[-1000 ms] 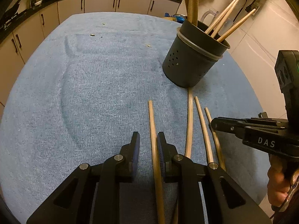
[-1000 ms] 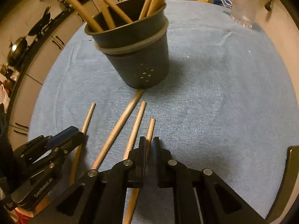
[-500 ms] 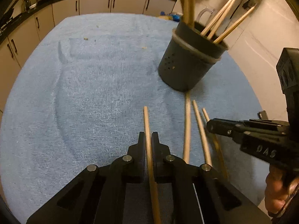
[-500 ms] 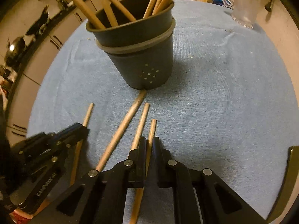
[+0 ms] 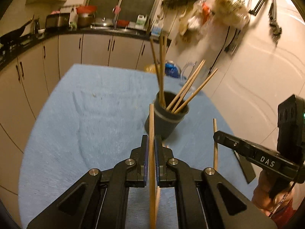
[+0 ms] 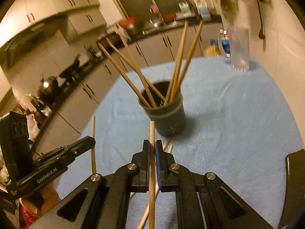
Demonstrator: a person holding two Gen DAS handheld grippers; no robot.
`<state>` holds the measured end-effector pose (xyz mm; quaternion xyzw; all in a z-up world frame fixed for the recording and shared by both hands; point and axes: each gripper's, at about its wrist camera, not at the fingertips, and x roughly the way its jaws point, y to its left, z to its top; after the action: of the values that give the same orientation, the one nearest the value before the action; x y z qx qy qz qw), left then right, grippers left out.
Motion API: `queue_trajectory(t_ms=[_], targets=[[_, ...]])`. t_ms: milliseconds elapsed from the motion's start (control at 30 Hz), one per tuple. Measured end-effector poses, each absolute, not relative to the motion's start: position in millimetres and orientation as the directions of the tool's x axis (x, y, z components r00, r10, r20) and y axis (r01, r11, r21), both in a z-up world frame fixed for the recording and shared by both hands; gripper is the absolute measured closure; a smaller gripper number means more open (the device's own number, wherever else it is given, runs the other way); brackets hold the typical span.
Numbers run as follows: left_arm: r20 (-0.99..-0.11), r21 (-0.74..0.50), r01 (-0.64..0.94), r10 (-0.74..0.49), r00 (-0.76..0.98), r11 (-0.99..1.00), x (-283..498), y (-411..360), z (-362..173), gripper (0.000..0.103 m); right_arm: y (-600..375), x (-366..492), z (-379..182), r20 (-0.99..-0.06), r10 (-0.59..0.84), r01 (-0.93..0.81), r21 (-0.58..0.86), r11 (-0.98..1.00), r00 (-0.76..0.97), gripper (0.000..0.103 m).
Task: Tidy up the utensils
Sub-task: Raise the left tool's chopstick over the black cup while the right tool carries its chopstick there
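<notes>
Two grippers, each clamped on one wooden chopstick, above a blue-clothed table with a dark holder.

The left gripper [image 5: 151, 148] pinches one chopstick [image 5: 151, 129]; the right gripper [image 6: 152, 150] pinches another chopstick [image 6: 152, 133]. Both sticks are plain, pale-brown, slender rods standing out past the pads, lifted off the blue cloth [image 6: 228, 124]. The round dark holder [image 6: 167, 118], with a pale band and small holes, stands upright mid-table holding five chopsticks fanned outward. Two more chopsticks [image 6: 167, 147] lie on the cloth beside its base.
</notes>
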<state>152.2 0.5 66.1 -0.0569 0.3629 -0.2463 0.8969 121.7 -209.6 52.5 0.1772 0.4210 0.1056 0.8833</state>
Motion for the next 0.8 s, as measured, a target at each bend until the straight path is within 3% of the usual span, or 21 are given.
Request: queue_trajectory(t_ms=[267,800], targets=[[-0.580,-0.278,0.412,-0.493,0.648,0.868,132.6,5.6,89.3,0.098,-208.3,99.5,83.4,-0.614,0.342,-0.085,0.408,0.909,0.712,0.097],[-0.561,-0.278,0.429,-0.508,0.654,0.859,124.2,2.1,102.2,0.098,-218.6,88.2,95.1,-0.571,0.327,-0.060,0.435,0.898,0.753,0.097]])
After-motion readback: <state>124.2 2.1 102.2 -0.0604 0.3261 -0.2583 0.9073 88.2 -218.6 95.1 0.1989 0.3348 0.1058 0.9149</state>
